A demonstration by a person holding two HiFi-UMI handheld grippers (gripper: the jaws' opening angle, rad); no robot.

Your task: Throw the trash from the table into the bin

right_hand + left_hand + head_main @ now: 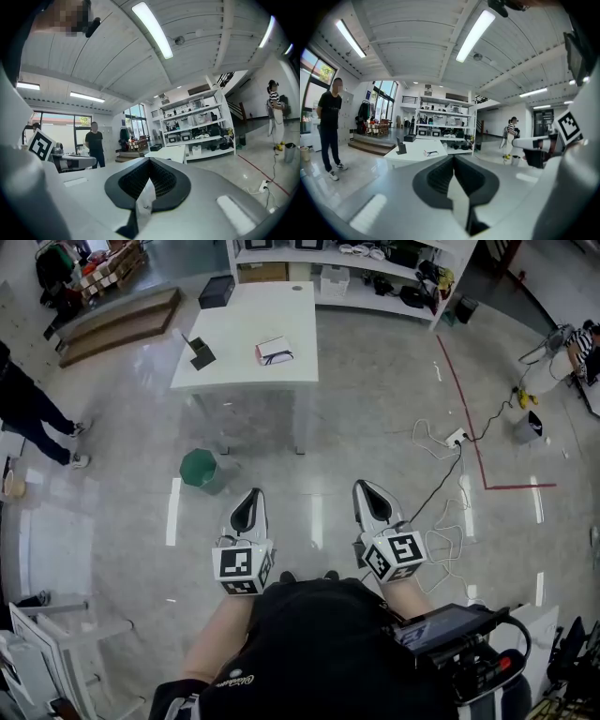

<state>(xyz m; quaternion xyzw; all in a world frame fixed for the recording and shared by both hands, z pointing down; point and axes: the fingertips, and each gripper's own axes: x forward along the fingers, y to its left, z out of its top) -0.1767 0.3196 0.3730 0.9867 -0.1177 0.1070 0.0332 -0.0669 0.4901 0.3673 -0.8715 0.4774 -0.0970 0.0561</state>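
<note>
White tabletop (246,371) at 12 o'clock, well apart, carries a white packet (274,351), likely the trash | green bin (199,468) on floor at 11 | left gripper (251,497), right gripper (367,491): jaws closed, empty | step: approach | next: walk up, open jaws

The white table (244,334) carries a black box (217,291), a black stand (201,353) and a white packet (274,351).

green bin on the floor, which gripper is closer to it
Left. The left gripper sits just right of the bin in the head view; the right gripper is farther right again.
</note>
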